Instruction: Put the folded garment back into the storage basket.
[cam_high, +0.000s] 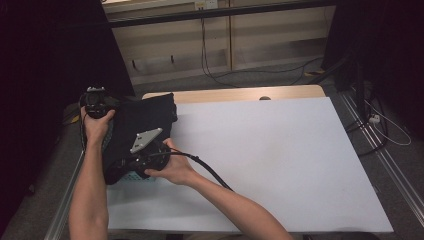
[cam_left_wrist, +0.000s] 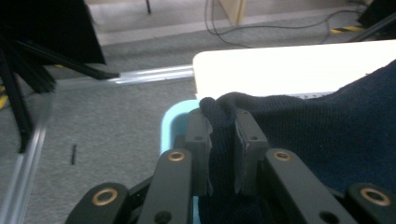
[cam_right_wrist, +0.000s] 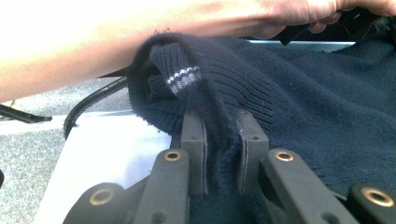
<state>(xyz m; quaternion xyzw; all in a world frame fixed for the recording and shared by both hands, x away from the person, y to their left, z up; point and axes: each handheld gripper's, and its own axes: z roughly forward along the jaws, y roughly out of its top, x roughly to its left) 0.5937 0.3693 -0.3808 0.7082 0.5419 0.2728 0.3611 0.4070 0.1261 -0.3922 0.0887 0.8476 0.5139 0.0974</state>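
Both claws, left (cam_left_wrist: 223, 140) and right (cam_right_wrist: 220, 135), clench folds of dark knit sweater (cam_high: 142, 120); blue basket (cam_left_wrist: 175, 121) beneath.

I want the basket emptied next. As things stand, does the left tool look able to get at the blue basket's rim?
Probably not yet. The left tool is shut on a fold of the sweater, which drapes over the basket. A bare bit of rim shows just beside its pads, so after letting go it looks close.
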